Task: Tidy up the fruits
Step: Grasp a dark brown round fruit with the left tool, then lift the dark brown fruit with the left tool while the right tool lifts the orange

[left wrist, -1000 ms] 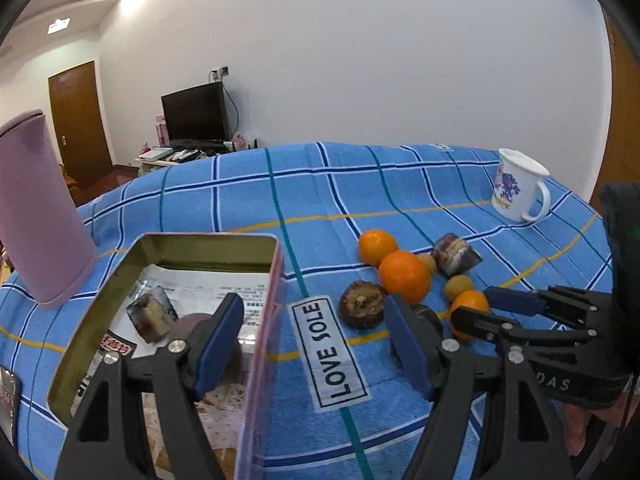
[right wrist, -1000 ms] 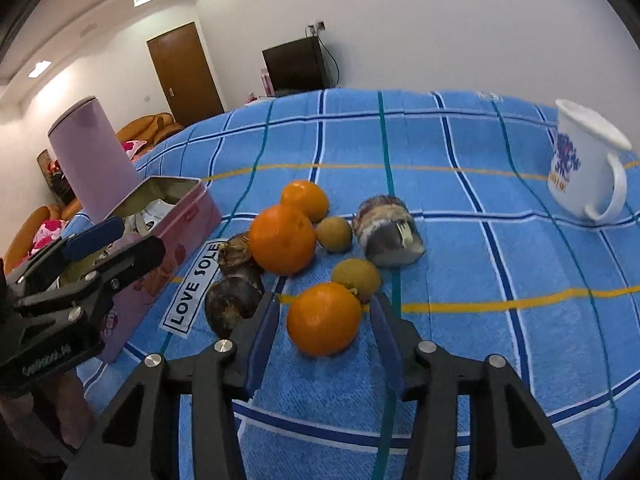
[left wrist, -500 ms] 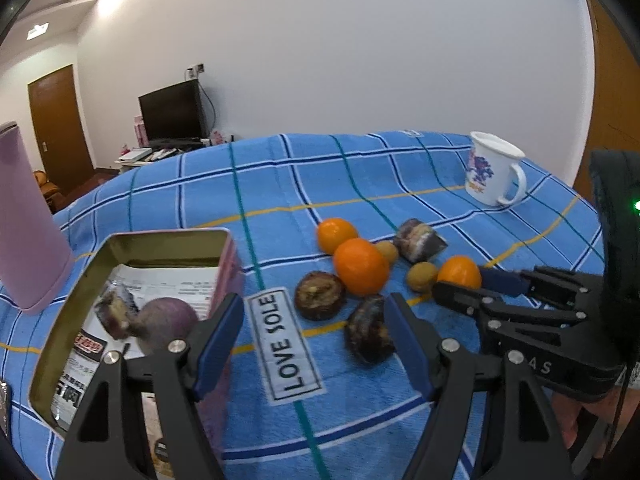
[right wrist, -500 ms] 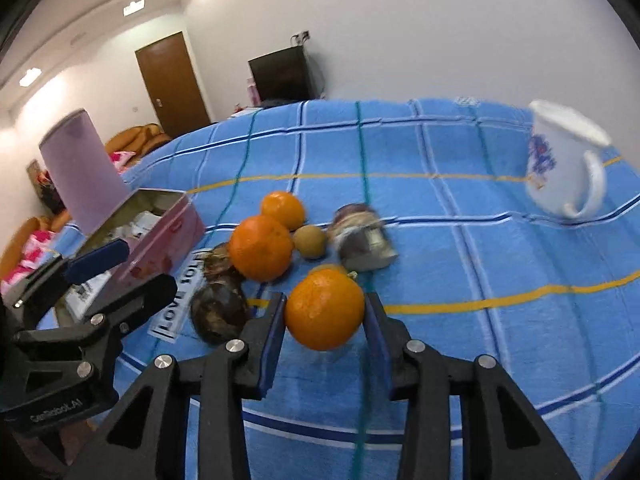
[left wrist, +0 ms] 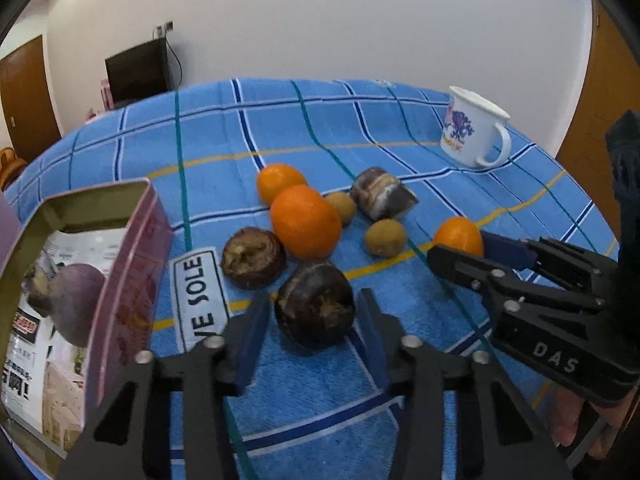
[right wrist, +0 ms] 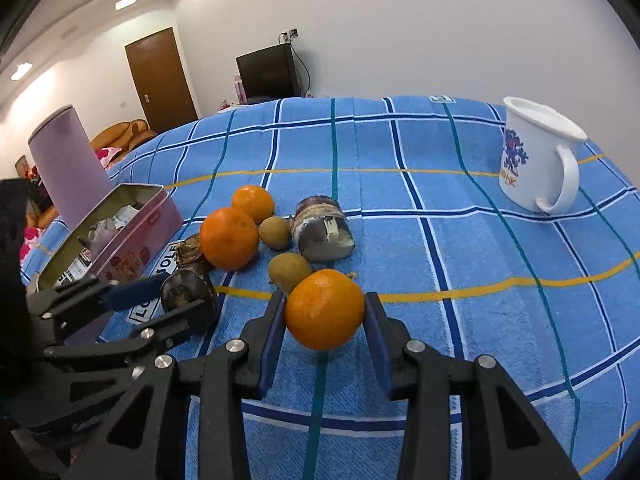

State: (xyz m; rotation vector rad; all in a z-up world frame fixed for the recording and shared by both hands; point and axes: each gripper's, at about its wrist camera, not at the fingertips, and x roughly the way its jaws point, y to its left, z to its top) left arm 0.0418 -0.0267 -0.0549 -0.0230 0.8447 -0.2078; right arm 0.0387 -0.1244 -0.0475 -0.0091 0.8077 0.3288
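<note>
While the purple cylinder [right wrist: 68,164] stands at the far left of the blue checked cloth [right wrist: 460,248], the open pink tin [left wrist: 120,280] sits just beside it with a purplish round fruit [left wrist: 78,304] and printed paper inside. A white "LOVE SOLE" label [left wrist: 200,296] lies on the cloth right next to the tin's wall.

Next along, the left gripper [left wrist: 312,316] has its blue-padded fingers spread around a dark brown fruit [left wrist: 316,310], one pad on each side with a slim gap, so it is not pinching yet. Another dark, rough fruit [left wrist: 254,258] rests just behind it, touching a large orange [left wrist: 306,222]; a smaller orange [left wrist: 280,182] sits behind that one. Two small tan-green fruits [left wrist: 386,238] lie near the oranges, beside a brown-and-white wrapped lump [left wrist: 382,194].

Further right, the right gripper [right wrist: 324,322] pinches a third orange [right wrist: 324,308] between its pads; whether the orange is clear of the cloth I cannot tell. One tan fruit [right wrist: 288,266] sits right behind that orange.

At the far right, well apart from the fruit, a white enamel mug [right wrist: 540,156] with a blue print stands upright, handle toward the near right.
</note>
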